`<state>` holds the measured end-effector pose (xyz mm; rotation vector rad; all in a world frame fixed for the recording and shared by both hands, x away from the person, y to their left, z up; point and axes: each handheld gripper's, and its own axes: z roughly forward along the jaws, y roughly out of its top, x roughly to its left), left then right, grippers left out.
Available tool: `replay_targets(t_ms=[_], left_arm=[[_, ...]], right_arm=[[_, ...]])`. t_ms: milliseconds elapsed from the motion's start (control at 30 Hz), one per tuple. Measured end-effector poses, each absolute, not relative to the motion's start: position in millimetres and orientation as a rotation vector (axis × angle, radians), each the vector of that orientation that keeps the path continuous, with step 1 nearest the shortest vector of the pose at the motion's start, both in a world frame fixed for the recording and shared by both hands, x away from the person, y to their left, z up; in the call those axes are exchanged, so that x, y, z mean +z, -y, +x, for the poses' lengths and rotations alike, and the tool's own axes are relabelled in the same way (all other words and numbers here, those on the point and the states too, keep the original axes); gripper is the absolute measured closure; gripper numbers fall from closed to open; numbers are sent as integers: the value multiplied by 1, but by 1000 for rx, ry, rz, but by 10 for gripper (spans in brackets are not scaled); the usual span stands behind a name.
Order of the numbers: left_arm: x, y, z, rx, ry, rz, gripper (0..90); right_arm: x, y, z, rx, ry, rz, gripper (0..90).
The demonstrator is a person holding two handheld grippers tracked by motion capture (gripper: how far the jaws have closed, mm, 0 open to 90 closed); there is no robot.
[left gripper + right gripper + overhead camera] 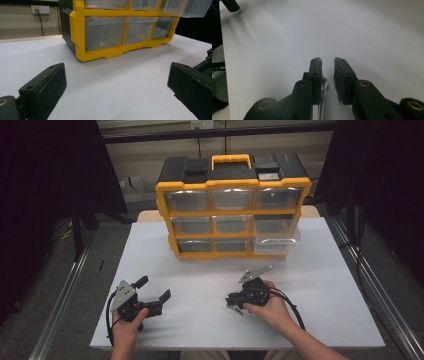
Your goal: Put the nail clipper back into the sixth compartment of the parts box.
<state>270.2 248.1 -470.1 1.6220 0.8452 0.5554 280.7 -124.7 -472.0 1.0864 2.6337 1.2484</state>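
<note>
A yellow and black drawer organizer (232, 212) stands upright at the back of the white table (320, 290), with clear drawers in three rows. A clear drawer (276, 242) at its lower right sticks out toward me. My left gripper (154, 288) rests at the front left, open wide with nothing between its jaws, and faces the organizer (100, 52). My right gripper (231, 302) lies at the front right, pointing left and low over the table. Its jaws (327, 61) stand a narrow gap apart, and a thin shiny metal piece (323, 97) lies along the inner side of one jaw without being pinched.
Bare white tabletop lies between the grippers and the organizer. Metal rails (65, 290) run along both sides of the table, with dark curtains beyond. A black jaw tip (229, 5) of the other gripper shows at the top left of the right gripper view.
</note>
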Motion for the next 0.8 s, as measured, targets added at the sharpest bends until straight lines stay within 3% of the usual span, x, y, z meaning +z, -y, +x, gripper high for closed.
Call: replay_targets(t_ms=[500, 600, 800], left_arm=[[-470, -247, 270, 559, -847, 1627, 24], [-470, -246, 270, 559, -839, 1630, 24], [-470, -247, 270, 557, -847, 1619, 24]], right_arm=[[-480, 112, 269, 1182, -2669, 1001, 743], [-481, 111, 269, 1194, -2647, 1000, 795], [-479, 111, 271, 1197, -2658, 1061, 800]])
